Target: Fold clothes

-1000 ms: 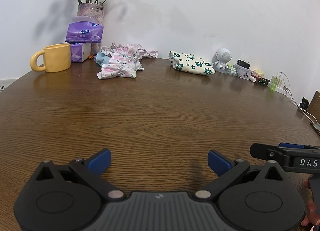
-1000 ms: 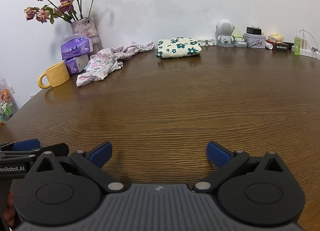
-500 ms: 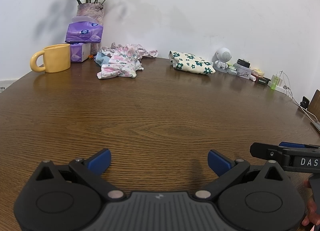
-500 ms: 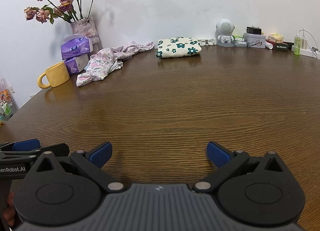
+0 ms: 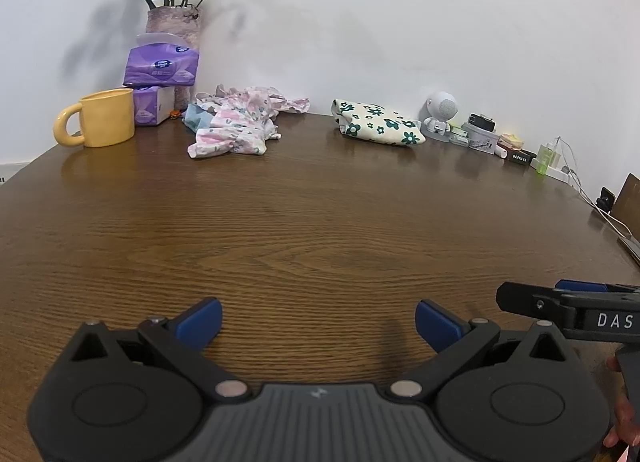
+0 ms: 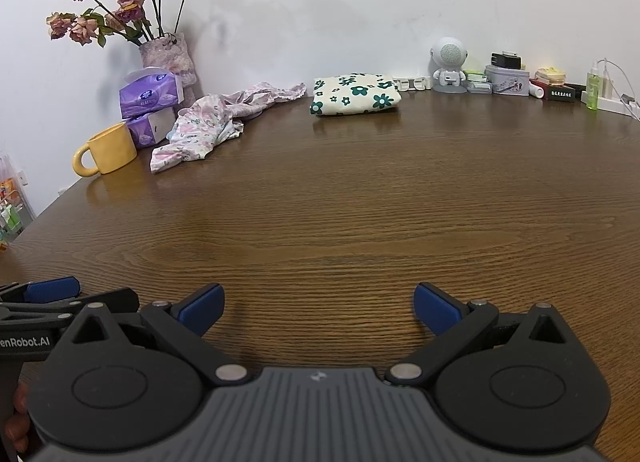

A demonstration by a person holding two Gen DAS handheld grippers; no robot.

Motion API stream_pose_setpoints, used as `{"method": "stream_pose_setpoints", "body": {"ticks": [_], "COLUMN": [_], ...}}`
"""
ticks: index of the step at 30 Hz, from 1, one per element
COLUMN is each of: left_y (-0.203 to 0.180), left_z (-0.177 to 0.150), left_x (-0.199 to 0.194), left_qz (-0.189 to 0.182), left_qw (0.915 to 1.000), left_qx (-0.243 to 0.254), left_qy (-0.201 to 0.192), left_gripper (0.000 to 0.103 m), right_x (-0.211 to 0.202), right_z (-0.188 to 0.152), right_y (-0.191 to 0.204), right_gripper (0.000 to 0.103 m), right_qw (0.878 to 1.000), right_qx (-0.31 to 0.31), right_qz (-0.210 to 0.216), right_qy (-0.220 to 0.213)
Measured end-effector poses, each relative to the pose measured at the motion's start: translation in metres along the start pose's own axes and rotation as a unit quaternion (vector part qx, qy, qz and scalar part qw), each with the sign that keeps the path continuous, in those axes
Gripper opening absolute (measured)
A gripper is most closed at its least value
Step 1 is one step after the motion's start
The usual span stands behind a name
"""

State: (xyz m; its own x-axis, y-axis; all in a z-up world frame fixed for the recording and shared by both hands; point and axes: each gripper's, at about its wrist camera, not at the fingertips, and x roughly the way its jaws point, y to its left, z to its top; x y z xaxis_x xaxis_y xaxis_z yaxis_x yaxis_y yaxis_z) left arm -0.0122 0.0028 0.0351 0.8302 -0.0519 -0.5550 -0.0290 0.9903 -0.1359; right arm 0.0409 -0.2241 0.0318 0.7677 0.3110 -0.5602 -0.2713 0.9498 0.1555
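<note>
A crumpled pink floral garment (image 5: pixel 236 125) (image 6: pixel 200 125) lies at the far left of the brown wooden table (image 5: pixel 320 221) (image 6: pixel 340 201). To its right rests a folded cream cloth with green flowers (image 5: pixel 378 123) (image 6: pixel 354 93). My left gripper (image 5: pixel 318 320) hovers low over the near table edge, open, with nothing between its blue pads. My right gripper (image 6: pixel 318 304) does the same, also open and empty. Each gripper shows at the edge of the other's view. Both stand far from the clothes.
A yellow mug (image 5: pixel 100 117) (image 6: pixel 106 149), purple tissue packs (image 5: pixel 160 69) (image 6: pixel 150 95) and a vase of dried roses (image 6: pixel 168 53) stand at the back left. A small white robot figure (image 6: pixel 448 63), tins, a green bottle (image 6: pixel 592 87) and cables line the back right.
</note>
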Motion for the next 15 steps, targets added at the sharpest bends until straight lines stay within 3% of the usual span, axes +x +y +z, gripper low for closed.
{"method": "stream_pose_setpoints", "body": {"ticks": [15], "left_y": [0.0002], "left_z": [0.0002], "left_x": [0.0002], "left_qz": [-0.001], "left_qw": [1.0], "left_qx": [0.001], "left_qy": [0.0], "left_gripper": [0.103], "right_x": [0.0006], "right_z": [0.0], "right_y": [-0.0004], "right_gripper": [0.103], "right_qw": [1.0], "right_qx": [0.001], "right_qz": [0.0], "right_qy": [0.001]}}
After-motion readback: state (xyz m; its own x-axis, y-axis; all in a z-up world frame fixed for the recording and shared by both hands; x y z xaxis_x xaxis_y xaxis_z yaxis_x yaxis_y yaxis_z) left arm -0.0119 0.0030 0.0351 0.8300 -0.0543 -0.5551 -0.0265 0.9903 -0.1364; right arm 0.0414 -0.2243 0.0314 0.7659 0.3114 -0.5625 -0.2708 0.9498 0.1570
